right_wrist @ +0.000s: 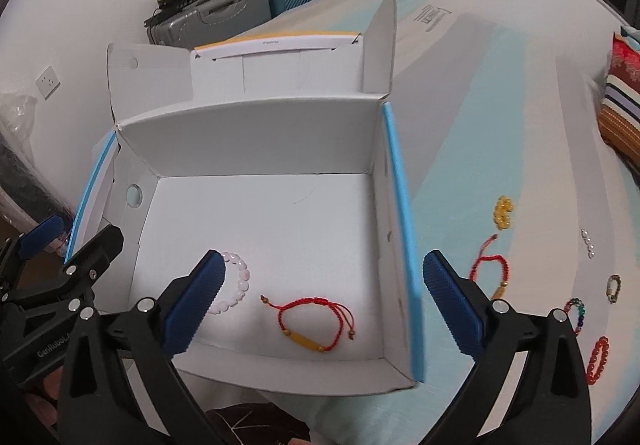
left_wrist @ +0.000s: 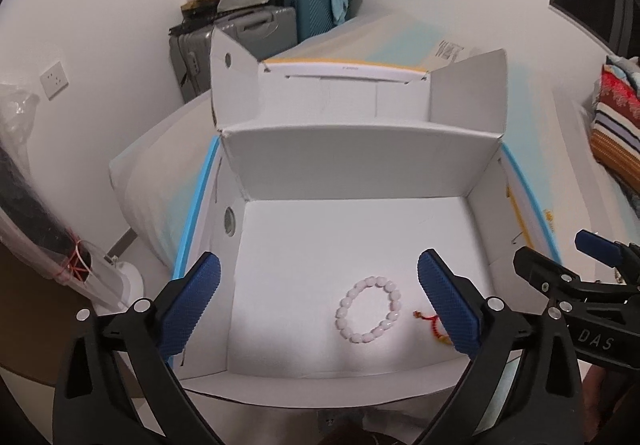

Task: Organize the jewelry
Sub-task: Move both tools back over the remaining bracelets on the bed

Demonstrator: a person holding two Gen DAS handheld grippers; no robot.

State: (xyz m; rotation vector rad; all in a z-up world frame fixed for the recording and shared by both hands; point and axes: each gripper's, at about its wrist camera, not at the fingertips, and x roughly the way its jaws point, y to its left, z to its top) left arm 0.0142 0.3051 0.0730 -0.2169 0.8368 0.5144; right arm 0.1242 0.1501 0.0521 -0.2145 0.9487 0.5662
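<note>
An open white cardboard box (left_wrist: 348, 173) (right_wrist: 248, 141) with blue edges sits on the bed. Inside lie a pale pink bead bracelet (left_wrist: 370, 309) (right_wrist: 240, 281) and a red cord bracelet with a yellow bar (right_wrist: 316, 319), partly hidden in the left wrist view (left_wrist: 430, 321). My left gripper (left_wrist: 320, 297) is open above the box's near part, empty. My right gripper (right_wrist: 324, 297) is open above the box's near right corner, empty. On the bed right of the box lie another red cord bracelet (right_wrist: 490, 269), yellow beads (right_wrist: 503, 213), pearls (right_wrist: 588, 243) and several other bracelets (right_wrist: 598, 359).
The box's lid flaps (right_wrist: 380, 45) stand up at the back. Suitcases (left_wrist: 256, 33) with bags on top stand by the far wall. A striped pillow (right_wrist: 620, 117) lies at the right. The left gripper shows at the left edge of the right wrist view (right_wrist: 60, 269).
</note>
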